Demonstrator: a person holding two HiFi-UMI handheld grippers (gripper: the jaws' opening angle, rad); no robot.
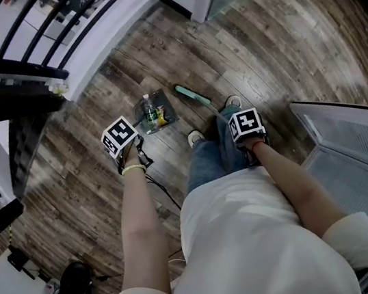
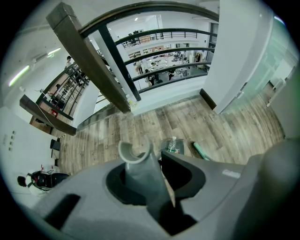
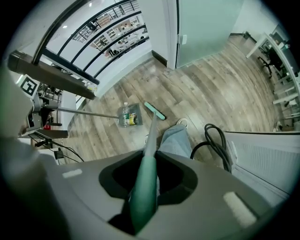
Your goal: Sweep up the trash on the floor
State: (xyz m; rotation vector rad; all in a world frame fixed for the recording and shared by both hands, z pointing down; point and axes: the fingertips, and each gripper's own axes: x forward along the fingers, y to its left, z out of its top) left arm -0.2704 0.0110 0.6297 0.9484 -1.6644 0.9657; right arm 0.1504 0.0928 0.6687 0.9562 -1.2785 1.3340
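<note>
Left gripper (image 2: 150,182): jaws closed on grey dustpan handle (image 2: 134,158) | right gripper (image 3: 145,177): jaws closed on green broom handle (image 3: 143,199) | dustpan (image 1: 164,106) on floor (image 1: 258,48), holding 1 bottle (image 1: 148,107) | broom head (image 1: 192,94) just beside dustpan

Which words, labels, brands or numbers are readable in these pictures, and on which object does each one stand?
No text can be read in any view.
The bottle in the dustpan has a label, but it is too small to read.
The yellow wrapper beside it: print too small to read.
The marker cubes show only black-and-white square patterns, no letters.
</note>
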